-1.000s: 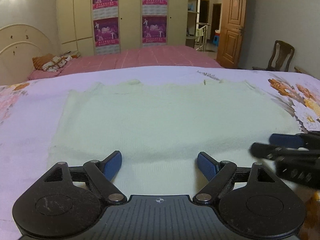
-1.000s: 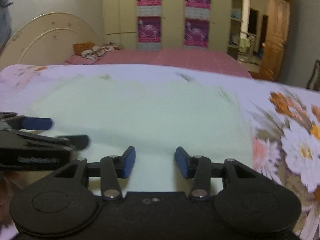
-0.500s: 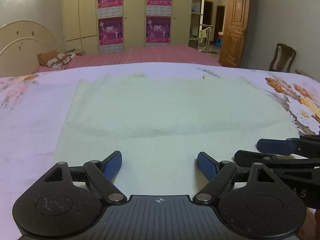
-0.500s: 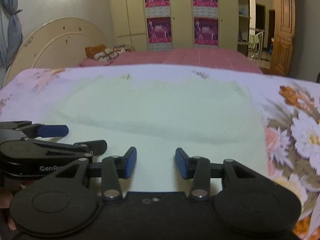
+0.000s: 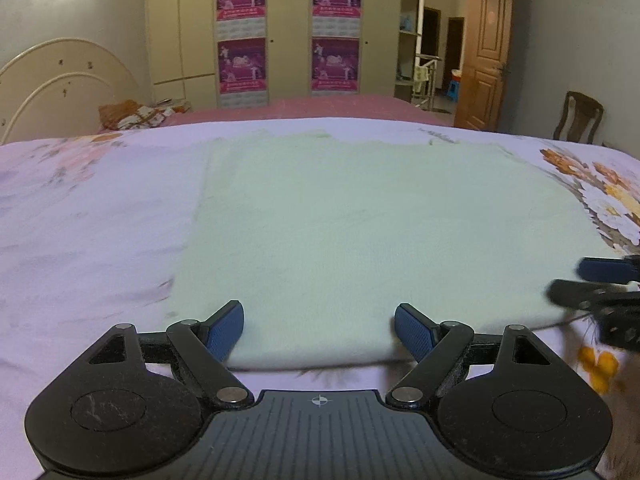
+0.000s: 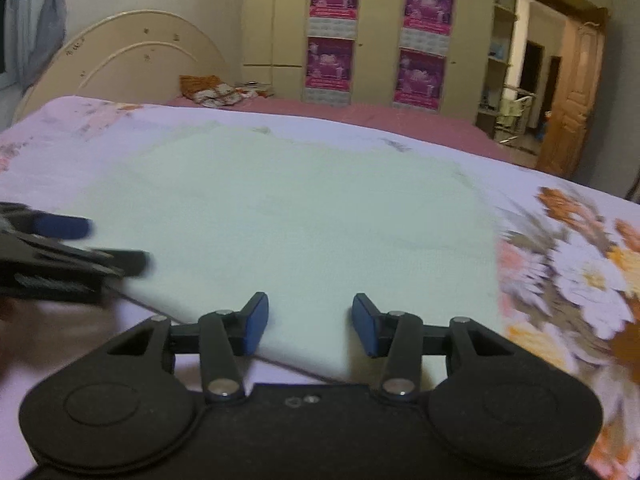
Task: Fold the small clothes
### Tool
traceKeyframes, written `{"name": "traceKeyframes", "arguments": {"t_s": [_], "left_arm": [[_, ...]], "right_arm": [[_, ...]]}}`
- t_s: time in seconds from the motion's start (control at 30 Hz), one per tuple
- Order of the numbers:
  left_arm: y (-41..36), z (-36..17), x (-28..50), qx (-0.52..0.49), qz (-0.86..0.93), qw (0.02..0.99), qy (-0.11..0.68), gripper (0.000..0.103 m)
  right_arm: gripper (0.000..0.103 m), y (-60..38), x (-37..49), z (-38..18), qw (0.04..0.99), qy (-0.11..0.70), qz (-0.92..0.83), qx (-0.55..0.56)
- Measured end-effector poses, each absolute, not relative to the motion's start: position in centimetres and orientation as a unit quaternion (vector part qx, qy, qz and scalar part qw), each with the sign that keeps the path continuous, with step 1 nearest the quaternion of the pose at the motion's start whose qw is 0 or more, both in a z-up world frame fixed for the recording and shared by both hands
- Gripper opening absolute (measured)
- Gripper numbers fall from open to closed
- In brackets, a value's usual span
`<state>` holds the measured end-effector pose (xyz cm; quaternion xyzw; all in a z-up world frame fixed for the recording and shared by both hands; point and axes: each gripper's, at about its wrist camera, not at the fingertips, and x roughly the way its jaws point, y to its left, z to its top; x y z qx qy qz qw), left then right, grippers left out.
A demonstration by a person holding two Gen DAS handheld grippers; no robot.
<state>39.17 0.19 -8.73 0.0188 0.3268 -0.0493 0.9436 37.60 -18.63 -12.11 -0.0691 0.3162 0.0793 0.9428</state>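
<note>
- fingertips of the left gripper (image 5: pixel 319 330) stand wide apart with nothing between them, hovering just over the near hem of the pale green garment (image 5: pixel 360 232); released.
- right gripper (image 6: pixel 310 322) hangs over the same near edge further to the right, jaws parted more narrowly and gripping nothing, pads clear of the cloth as far as the pictures show.
- each tool shows at the edge of the other's view, blurred, and they are well apart.
- garment lies spread flat on the floral bedsheet (image 5: pixel 80 240), its near hem running under both grippers and its far edge, with what looks like a neckline, toward the pink bed (image 5: pixel 320 106) beyond.
- progress, as a judgement: the cloth looks smoothed into a neat rectangle, perhaps with the sides already turned in, though that cannot be told for sure; the fold of the near hem toward the far edge is not yet begun, and neither corner is pinched.
- against the earlier frame: both grippers have slid outward along the hem, so more sheet shows to the left of the garment in the left view and the near edge is now visible.
- further off stand the wardrobe (image 5: pixel 280 32) with purple posters and the open wooden door (image 5: pixel 484 60).
</note>
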Motion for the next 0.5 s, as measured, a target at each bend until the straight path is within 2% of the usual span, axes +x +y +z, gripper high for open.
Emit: {"name": "traceKeyframes", "arguments": {"t_s": [0.43, 0.5], "left_arm": [[1.4, -8.5, 38.1, 0.018, -0.033, 0.943, 0.33, 0.082], [-0.3, -7.3, 37.4, 0.027, -0.034, 0.951, 0.306, 0.082]], "right_arm": [[0.045, -22.6, 35.4, -12.4, 0.946, 0.318, 0.042, -0.048], [0.044, -22.0, 35.3, -11.7, 0.947, 0.314, 0.038, -0.053]]}}
